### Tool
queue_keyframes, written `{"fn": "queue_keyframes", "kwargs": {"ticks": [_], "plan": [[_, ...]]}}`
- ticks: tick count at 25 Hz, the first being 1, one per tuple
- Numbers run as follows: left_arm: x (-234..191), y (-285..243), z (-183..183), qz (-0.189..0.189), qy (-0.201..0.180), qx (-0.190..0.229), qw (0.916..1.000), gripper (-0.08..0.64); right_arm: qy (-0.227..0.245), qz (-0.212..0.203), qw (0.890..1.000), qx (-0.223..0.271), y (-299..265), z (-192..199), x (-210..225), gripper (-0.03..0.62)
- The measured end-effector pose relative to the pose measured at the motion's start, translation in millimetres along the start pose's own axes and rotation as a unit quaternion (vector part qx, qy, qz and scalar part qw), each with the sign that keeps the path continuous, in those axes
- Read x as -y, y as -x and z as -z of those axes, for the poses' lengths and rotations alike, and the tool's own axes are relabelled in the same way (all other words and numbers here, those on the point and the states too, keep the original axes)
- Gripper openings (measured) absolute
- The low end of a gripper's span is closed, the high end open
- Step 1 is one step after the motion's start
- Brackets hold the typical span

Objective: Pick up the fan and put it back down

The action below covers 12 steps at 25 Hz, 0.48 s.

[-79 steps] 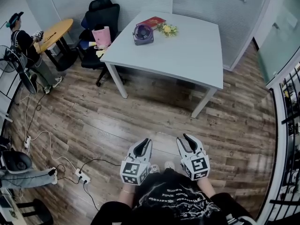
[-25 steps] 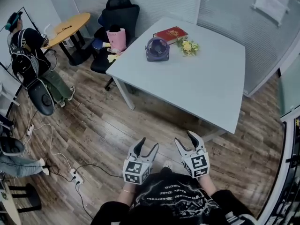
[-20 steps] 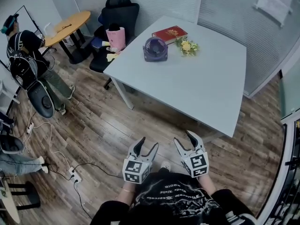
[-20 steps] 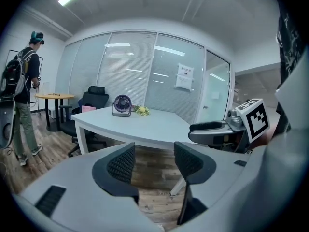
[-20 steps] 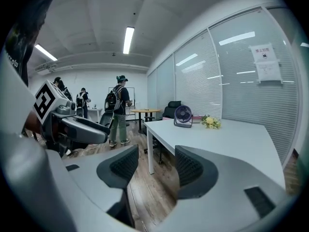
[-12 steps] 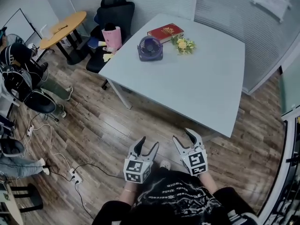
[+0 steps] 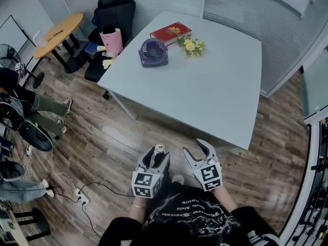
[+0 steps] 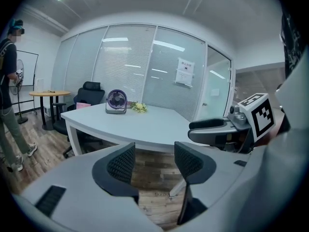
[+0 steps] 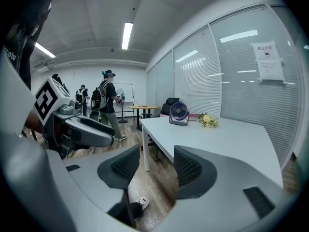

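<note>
A small purple fan [image 7: 153,53] stands upright near the far left corner of the light grey table [image 7: 215,86]. It also shows far off as the fan [image 8: 116,101] in the left gripper view and the fan [image 9: 179,113] in the right gripper view. My left gripper [image 7: 156,155] and right gripper [image 7: 199,150] are held side by side over the wooden floor, short of the table's near edge. The left gripper [image 8: 154,161] is open and empty. The right gripper [image 9: 155,166] is open too; its jaws have just been closing a little, with nothing between them.
A red book [image 7: 171,33] and yellow flowers [image 7: 190,46] lie beside the fan. A black office chair [image 7: 110,19] with a pink bag [image 7: 109,40], a round wooden table [image 7: 55,35], people at the left and a power strip [image 7: 79,196] with cables border the floor. Glass partitions stand behind the table.
Both grippers have moved forward towards the table, whose near edge is now closer to them. The fan sits where it was on the table. The person at the left has slid towards the picture's edge.
</note>
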State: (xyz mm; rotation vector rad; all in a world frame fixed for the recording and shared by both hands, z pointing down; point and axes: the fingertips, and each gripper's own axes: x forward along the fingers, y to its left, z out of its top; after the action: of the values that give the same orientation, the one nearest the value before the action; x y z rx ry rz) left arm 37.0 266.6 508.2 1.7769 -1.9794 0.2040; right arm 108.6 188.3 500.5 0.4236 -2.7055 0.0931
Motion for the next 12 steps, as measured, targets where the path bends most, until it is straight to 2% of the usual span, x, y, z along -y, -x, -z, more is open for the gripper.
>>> {"fn": "queue_keyframes", "kwargs": {"ticks": [6,12], "plan": [[-12,-26,-19,0.012,-0.009,0.007,0.9999,0.278,0.001,0.007,1.0,-0.004,-22,-10,16,0.232],[-48,-56,-32,0.023,-0.006,0.006,0.9997,0.278,-0.003,0.02,1.0,-0.014,-62,-18,31,0.23]]}}
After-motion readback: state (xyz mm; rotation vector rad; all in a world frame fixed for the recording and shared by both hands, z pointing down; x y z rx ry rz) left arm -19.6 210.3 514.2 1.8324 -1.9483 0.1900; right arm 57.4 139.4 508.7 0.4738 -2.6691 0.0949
